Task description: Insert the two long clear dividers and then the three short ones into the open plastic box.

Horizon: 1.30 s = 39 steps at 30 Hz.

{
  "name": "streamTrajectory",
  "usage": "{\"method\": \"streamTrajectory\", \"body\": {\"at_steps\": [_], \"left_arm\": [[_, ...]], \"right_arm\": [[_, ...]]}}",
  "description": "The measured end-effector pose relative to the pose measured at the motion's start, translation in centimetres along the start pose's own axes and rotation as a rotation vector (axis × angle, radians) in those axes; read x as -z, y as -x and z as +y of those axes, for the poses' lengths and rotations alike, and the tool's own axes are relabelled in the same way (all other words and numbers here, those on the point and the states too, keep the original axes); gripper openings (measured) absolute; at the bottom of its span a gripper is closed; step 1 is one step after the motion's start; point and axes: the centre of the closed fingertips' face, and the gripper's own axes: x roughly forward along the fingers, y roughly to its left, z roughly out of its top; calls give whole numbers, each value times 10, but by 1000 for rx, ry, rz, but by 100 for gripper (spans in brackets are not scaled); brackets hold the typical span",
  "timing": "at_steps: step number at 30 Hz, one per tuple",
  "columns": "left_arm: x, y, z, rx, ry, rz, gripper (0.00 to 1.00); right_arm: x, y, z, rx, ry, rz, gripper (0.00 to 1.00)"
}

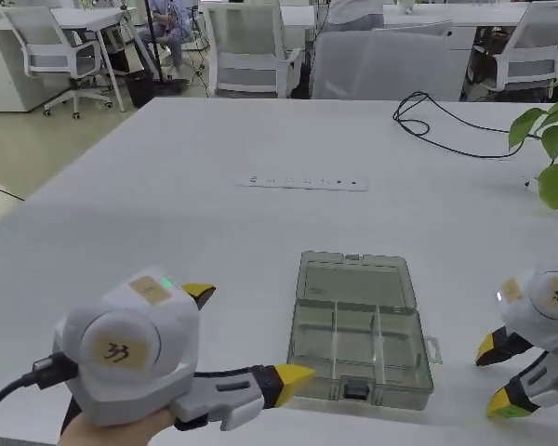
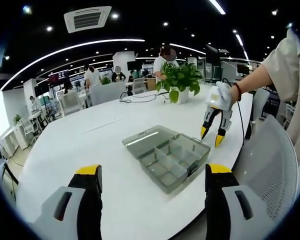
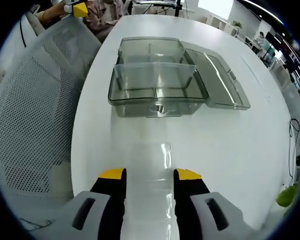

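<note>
Clear box (image 1: 361,358) sits open, near centre of the counter (image 1: 167,186); left gripper (image 1: 249,334) jaws wide, empty; a divider (image 3: 162,155) lies between my right gripper (image 3: 150,174) jaws, though I cannot tell if it is gripped; tilted entry could jam it.

In view: 1 plastic box (image 1: 353,277), 2 claws (image 1: 246,334) (image 1: 495,378), 1 plant (image 1: 549,139).

Open-plan office, beige floor (image 1: 37,139) at 10 o'clock. Grey mesh chairs (image 1: 251,46) at 12, black cable (image 1: 397,115) at 1, leafy plant (image 1: 551,139) at 3. Curved strip lights (image 2: 115,40), air vent (image 2: 87,19) overhead.
</note>
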Motion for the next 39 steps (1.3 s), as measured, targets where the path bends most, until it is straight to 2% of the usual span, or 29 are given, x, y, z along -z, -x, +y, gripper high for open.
{"method": "streamTrajectory", "body": {"at_steps": [2,15,19,23,27,30,35,39], "left_arm": [[0,1,0,-1,-4,2,86],[-1,1,-1,2,-6,7,85],[-3,1,-1,3,-7,3,84],[-4,1,-2,8,-3,1,82],[-7,-1,-5,25,39,-13,77],[-10,-3,-7,47,104,-34,74],[-15,-5,-12,86,211,-71,65],[-17,-7,-16,121,271,-92,58]], "right_arm": [[2,0,2,-16,-11,7,34],[3,1,0,9,-51,-18,32],[3,3,-2,43,-55,-40,32],[2,12,-9,106,-49,-59,32],[-2,25,-14,170,-32,-83,32],[-10,35,-18,214,-15,-108,32],[-47,61,-19,311,69,-198,32],[-76,73,-14,353,126,-248,32]]}}
